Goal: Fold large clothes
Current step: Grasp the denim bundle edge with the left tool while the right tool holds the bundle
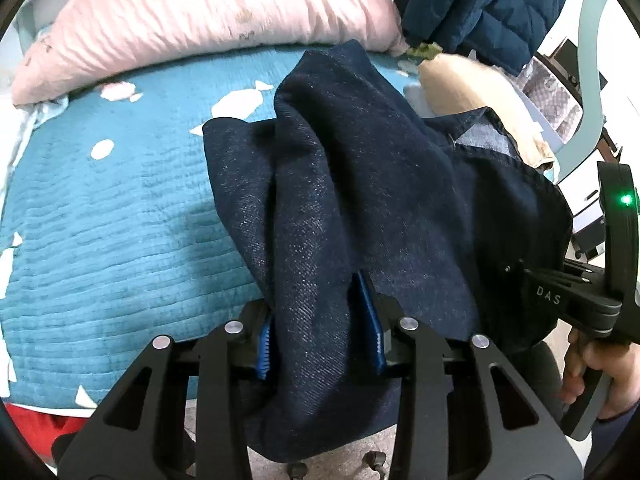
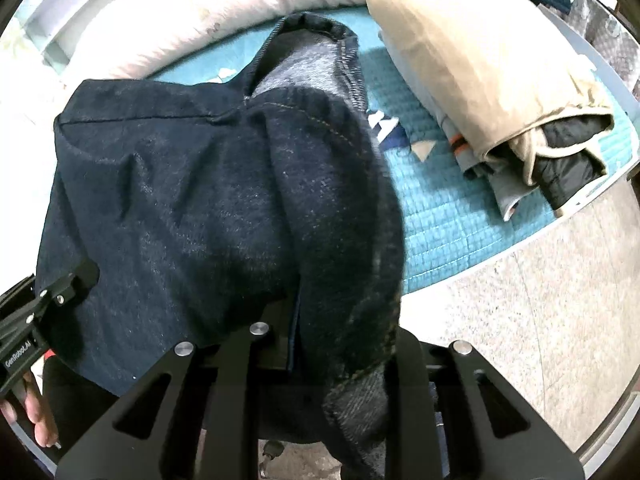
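A pair of dark blue jeans (image 1: pixel 360 184) hangs between both grippers over a teal bed cover (image 1: pixel 120 208). My left gripper (image 1: pixel 320 332) is shut on a thick fold of the jeans; its blue pads (image 1: pixel 370 320) press the cloth from both sides. In the right wrist view the jeans (image 2: pixel 200 200) drape over my right gripper (image 2: pixel 320 340) and hide its fingers; a fold runs down between them, and the lighter inner side shows at the top. The right gripper also shows at the right edge of the left wrist view (image 1: pixel 560 296).
A pink pillow (image 1: pixel 200 20) lies along the far side of the bed. A stack of folded clothes with a beige piece on top (image 2: pixel 480 72) sits at the bed's right end. A dark blue puffer jacket (image 1: pixel 488 0) hangs behind. The speckled floor (image 2: pixel 540 300) lies at the right.
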The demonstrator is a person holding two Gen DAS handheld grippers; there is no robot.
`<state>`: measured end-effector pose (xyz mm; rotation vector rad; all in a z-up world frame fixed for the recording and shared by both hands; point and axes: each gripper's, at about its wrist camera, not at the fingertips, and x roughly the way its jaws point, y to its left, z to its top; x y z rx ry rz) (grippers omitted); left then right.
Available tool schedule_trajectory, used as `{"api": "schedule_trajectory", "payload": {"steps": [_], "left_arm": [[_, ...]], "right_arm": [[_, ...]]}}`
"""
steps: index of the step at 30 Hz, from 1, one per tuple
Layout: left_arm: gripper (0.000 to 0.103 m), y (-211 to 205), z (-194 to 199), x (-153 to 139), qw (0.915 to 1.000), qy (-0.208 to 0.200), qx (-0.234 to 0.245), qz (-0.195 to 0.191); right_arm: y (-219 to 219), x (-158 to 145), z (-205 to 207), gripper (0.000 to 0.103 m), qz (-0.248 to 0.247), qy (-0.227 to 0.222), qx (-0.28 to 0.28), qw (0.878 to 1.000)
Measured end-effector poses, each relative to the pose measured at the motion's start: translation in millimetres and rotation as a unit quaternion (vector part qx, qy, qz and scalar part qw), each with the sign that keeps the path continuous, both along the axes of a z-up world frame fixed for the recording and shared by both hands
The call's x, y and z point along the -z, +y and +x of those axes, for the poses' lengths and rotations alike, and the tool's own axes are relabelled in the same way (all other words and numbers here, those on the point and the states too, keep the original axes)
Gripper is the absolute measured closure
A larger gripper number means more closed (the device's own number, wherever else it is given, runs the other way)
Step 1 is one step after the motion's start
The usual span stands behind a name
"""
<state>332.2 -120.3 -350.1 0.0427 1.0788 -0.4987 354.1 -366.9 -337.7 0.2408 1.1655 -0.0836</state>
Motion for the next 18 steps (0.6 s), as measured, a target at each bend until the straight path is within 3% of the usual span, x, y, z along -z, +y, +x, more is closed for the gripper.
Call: {"api": "schedule_trajectory", "payload": {"steps": [18], "left_arm": [[0.068, -27.5, -31.5, -98.6, 0.9959, -0.075, 0.045, -0.024]], "right_arm": [[-53.2, -103.2, -85.6, 0.086, 0.025, -0.096, 0.025, 0.995]]}}
